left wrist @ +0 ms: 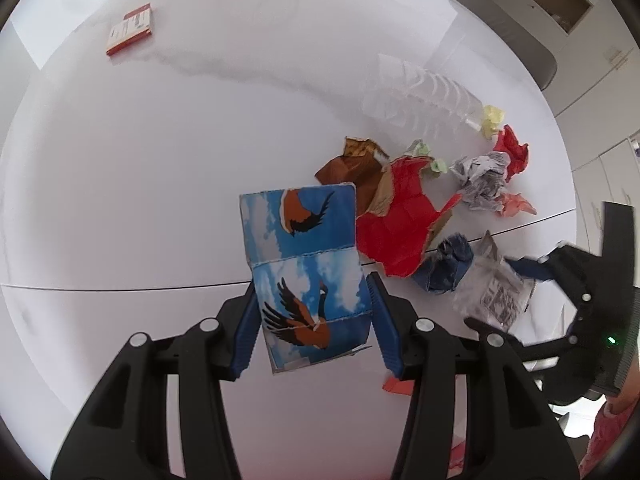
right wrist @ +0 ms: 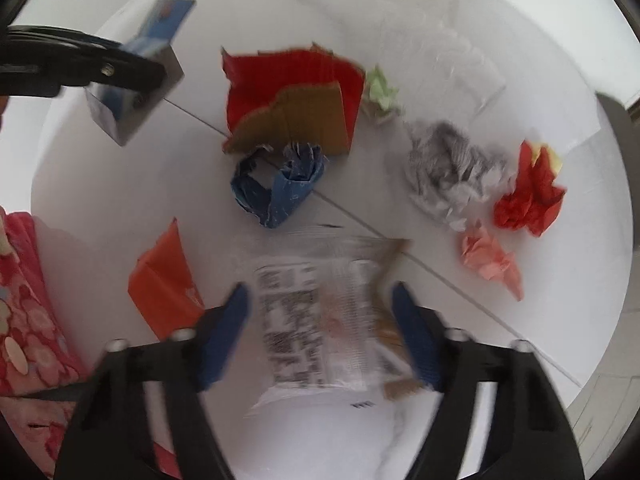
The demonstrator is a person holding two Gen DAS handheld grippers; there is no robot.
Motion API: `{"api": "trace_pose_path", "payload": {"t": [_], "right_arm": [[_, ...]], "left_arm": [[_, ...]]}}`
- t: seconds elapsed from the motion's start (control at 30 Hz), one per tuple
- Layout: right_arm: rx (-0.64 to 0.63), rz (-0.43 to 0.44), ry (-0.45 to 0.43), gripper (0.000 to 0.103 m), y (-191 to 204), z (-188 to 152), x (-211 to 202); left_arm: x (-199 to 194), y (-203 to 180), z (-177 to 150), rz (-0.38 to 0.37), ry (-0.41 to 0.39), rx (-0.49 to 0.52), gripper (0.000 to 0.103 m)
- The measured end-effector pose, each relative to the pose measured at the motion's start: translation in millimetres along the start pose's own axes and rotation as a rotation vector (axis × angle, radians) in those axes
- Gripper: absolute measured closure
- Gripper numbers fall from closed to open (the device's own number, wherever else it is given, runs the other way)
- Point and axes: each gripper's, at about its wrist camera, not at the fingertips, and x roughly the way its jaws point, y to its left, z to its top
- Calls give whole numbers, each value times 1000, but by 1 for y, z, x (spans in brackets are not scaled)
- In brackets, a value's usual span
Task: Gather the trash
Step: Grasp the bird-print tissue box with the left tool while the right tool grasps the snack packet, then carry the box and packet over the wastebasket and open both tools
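Right now my left tool (left wrist: 312,320) is clamped on a small carton printed with birds on a blue sky (left wrist: 304,268), its blue pads pressing the carton's two sides at the lower middle of the left wrist view. The carton hangs clear above the white counter (left wrist: 140,180).

Just right of the carton in that view lies a torn piece of red cardboard (left wrist: 400,224), with a crumpled brown wrapper (left wrist: 352,168) above it. Below and right of the cardboard sits a crushed blue wrapper (left wrist: 448,264), and beside that a clear plastic bag with black print (left wrist: 496,292).

My right tool (right wrist: 320,332) points down at that bag (right wrist: 312,320). The bag lies between its blue pads in the lower middle of the right wrist view, which is blurred; the jaws stand about halfway, and I cannot tell whether the pads touch the plastic. A folded orange paper (right wrist: 164,280) lies left of the tool.

Farther out, toward the right of that view, are a grey crumpled newspaper ball (right wrist: 452,168), a red paper wad (right wrist: 528,196), a pink paper wad (right wrist: 492,260) and, higher up, a pale green scrap (right wrist: 380,92). A flattened clear bottle (left wrist: 424,92) lies at the upper right of the left wrist view, and a small red and white box (left wrist: 130,30) sits well apart at its upper left.
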Motion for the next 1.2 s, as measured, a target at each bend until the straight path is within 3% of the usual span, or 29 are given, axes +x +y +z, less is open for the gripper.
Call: {"api": "trace_pose_path", "payload": {"t": [0.13, 0.33, 0.53, 0.67, 0.97, 1.2], "right_arm": [[86, 14, -42, 52, -2, -5, -8], [313, 55, -161, 52, -16, -32, -43], [685, 143, -330, 51, -35, -97, -92], [880, 112, -407, 51, -30, -165, -121], [1140, -63, -276, 51, -3, -274, -103], [1298, -73, -160, 45, -2, -324, -66]], "left_arm": [[-11, -3, -7, -15, -21, 44, 54], [-24, -18, -10, -54, -53, 119, 54], [-39, -43, -24, -109, -60, 228, 54], [-46, -70, -39, -165, -44, 324, 54], [-54, -138, -83, -266, 14, 540, 54], [-61, -195, -125, -328, 47, 713, 54]]}}
